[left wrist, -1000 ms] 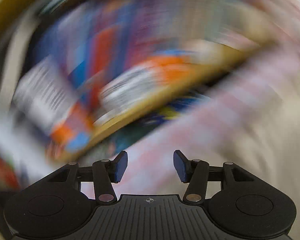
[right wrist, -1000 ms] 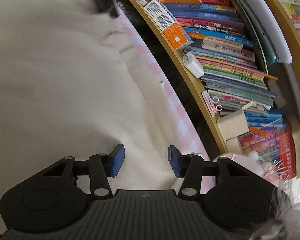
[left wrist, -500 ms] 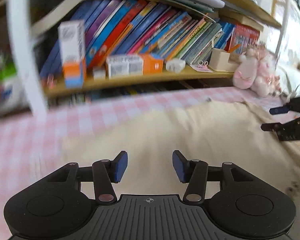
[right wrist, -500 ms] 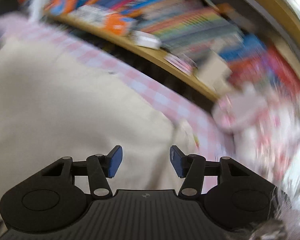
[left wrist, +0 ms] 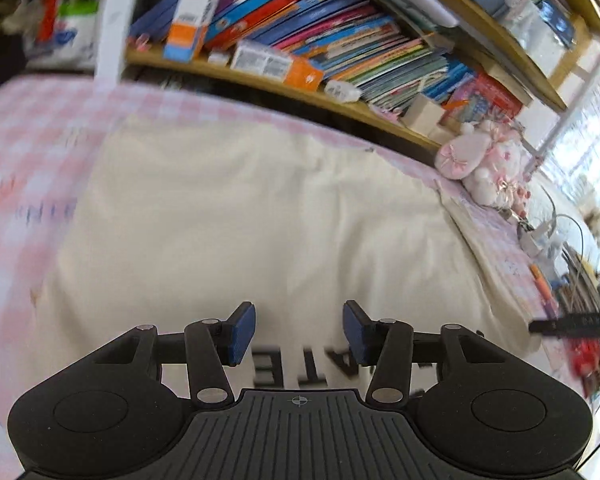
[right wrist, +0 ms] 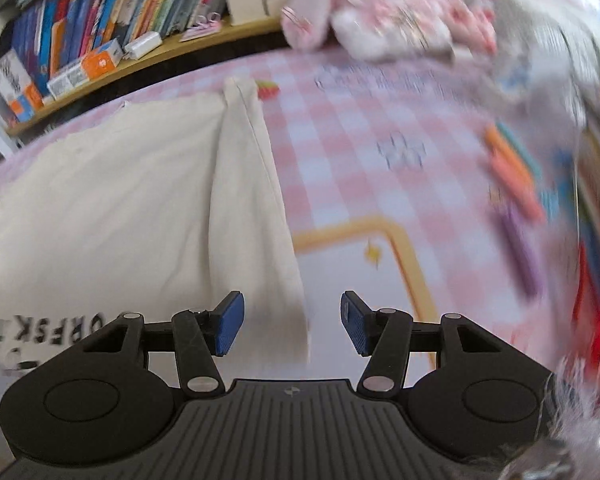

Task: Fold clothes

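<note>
A cream garment [left wrist: 260,208] lies spread flat on the pink checked tablecloth [left wrist: 32,152], with black printed letters [left wrist: 300,368] at its near edge. My left gripper [left wrist: 299,334] hovers over those letters, its jaws closing with nothing between them. In the right wrist view the same garment [right wrist: 120,200] fills the left half, a folded strip [right wrist: 252,200] running along its right side. My right gripper [right wrist: 292,322] hangs open and empty over that strip's near end, one pad above the cloth, the other above the tablecloth.
A wooden bookshelf [left wrist: 340,40] packed with books and small boxes runs along the far edge. A pink plush toy [left wrist: 484,164] sits at the garment's far right corner. Coloured pens [right wrist: 516,176] lie to the right, and a yellow-bordered print [right wrist: 380,240] is on the tablecloth.
Both views swung away from the bookshelf and down onto the garment. The left gripper came over the printed near edge; the right one rolled and moved to the right side. Both stay empty.
</note>
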`<state>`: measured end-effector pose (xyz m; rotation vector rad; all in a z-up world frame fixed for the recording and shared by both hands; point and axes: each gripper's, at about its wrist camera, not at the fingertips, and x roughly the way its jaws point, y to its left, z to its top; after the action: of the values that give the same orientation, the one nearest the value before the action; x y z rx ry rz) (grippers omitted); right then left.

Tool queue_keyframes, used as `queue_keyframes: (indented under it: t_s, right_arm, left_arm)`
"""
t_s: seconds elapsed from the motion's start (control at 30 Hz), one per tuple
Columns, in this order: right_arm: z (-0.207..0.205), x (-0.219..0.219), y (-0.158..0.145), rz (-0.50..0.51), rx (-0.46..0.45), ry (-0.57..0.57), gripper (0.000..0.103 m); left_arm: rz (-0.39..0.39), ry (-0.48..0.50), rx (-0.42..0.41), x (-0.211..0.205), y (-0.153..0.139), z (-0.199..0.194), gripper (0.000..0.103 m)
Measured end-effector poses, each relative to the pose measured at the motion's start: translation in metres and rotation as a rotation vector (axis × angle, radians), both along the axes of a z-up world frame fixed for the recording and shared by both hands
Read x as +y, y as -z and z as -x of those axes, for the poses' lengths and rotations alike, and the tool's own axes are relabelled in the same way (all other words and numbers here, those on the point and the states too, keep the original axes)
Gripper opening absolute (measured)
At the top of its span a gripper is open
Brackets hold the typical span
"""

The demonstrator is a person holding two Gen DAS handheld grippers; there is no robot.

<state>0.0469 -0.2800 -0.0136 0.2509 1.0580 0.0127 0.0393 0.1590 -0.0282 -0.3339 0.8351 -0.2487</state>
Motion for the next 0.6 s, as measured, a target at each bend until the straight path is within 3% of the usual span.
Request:
queue_keyframes:
  t_s: [0.07,0.17,0.27,0.33,0.37,0.4,0.5,0.53,0.6]
  right_arm:
    - [0.01,-0.009,0.004,-0.06,0.025,0.064,0.047]
    - [0.017,-0.019,0.012,-0.177,0.043,0.134,0.042]
    - [0.019,-0.027,0.02,-0.313,0.048,0.183,0.041]
    - [0.015,-0.029,0.027,-0.359,0.064,0.198,0.024]
    - [0.011,-0.027,0.027,-0.365,0.078,0.183,0.01]
    - [0.01,-0.025,0.02,-0.358,0.064,0.163,0.007]
    - [0.028,-0.017,-0.034,-0.322,-0.183,0.007,0.006]
    - [0.032,-0.016,-0.042,-0.295,-0.201,-0.002,0.006]
    - [0.03,-0.023,-0.021,-0.277,-0.098,0.052,0.006]
  left_arm:
    - [0.003,-0.037,0.03,-0.002,0.007,0.004,0.031]
    - [0.022,-0.091,0.047,0.002,0.013,0.008,0.022]
    - [0.063,-0.144,0.074,0.01,0.017,0.007,0.021]
    - [0.073,-0.161,0.081,0.012,0.018,0.008,0.021]
    - [0.07,-0.166,0.083,0.011,0.017,0.009,0.021]
    - [0.059,-0.169,0.084,0.01,0.016,0.009,0.021]
    - [0.022,-0.175,0.09,0.006,0.014,0.012,0.021]
    - [0.018,-0.178,0.089,0.005,0.014,0.013,0.021]
    - [0.011,-0.185,0.089,0.003,0.013,0.016,0.021]
